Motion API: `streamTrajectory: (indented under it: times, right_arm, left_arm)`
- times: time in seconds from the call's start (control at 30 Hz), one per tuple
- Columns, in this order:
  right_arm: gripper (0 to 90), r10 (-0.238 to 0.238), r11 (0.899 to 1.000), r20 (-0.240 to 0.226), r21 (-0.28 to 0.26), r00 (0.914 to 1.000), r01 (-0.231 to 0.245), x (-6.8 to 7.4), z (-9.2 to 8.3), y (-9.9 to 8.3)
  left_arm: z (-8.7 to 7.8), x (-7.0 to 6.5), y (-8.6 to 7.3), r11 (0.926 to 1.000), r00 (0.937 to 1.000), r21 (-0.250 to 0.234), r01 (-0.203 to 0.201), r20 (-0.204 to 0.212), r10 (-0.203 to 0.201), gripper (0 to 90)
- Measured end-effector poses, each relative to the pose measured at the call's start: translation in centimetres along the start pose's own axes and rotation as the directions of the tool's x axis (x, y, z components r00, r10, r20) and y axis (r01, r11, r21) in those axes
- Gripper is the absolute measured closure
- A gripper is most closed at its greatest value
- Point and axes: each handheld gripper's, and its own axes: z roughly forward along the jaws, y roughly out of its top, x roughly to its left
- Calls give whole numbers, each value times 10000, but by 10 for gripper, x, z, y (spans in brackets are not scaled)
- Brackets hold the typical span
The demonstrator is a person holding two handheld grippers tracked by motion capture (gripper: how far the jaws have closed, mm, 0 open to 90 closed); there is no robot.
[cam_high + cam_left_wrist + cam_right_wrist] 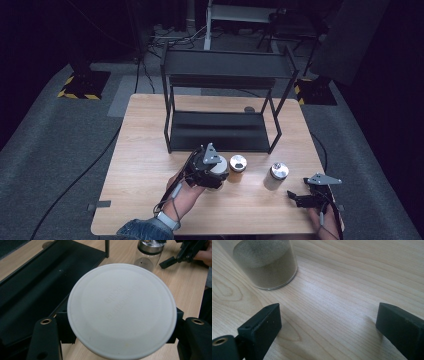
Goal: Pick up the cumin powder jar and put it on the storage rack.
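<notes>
1. Three containers are sitting near the black metal two-tier rack point(220, 100) — one white-lidded round jar point(122, 311), clamped by the left gripper point(212, 172).
2. Two steel-capped glass jars point(276, 176) are standing on the wooden table point(140, 150).
3. One right gripper point(300, 198) is resting wide open — empty.

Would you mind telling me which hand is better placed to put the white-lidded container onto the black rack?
Left. The left gripper is already shut on the white-lidded container, right beside the black rack. The right gripper sits open near the table's right edge, holding nothing.
</notes>
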Motion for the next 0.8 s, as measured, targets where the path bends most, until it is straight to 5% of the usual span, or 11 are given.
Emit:
streamTrajectory:
  times: [0.8]
  right_arm:
    - [60, -22, 10000, -46, -4, 10000, 22, -2, 1, 1]
  left_arm:
    - [-21, 56, 73, 9999, 9981, -112, 63, -610, -70, 325]
